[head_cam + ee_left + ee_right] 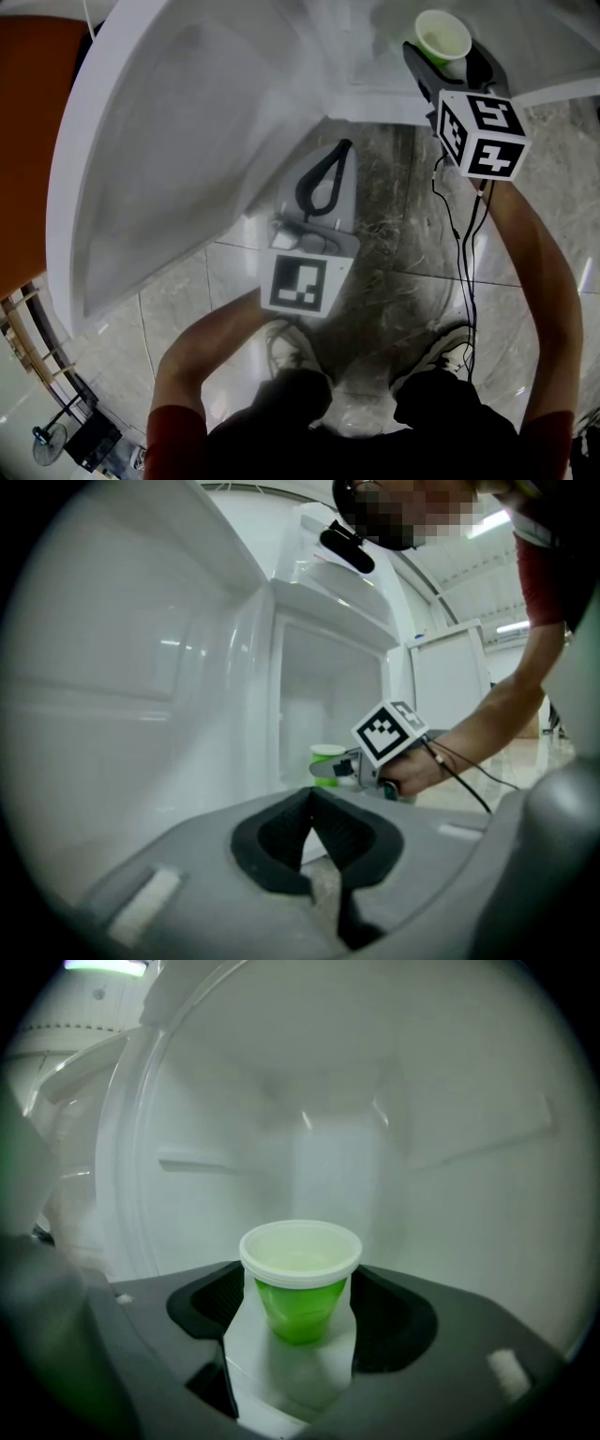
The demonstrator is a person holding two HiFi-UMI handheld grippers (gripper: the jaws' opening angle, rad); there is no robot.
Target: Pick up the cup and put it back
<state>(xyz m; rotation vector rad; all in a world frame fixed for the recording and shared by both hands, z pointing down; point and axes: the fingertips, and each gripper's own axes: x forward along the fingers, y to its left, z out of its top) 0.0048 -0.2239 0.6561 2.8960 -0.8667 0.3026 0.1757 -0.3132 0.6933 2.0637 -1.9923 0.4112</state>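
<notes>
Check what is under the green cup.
The green cup stands on a white shelf, between the right gripper's open jaws. What lies below the shelf is covered.

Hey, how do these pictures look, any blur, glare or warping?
Head view: heavy fisheye bend, the fridge door washed out white, floor tiles glinting. Left gripper view: black rounded corners, near jaws soft, ceiling lights glaring. Right gripper view: the cup fairly sharp, the fridge interior hazy and flat, a green smear at the left edge.
</notes>
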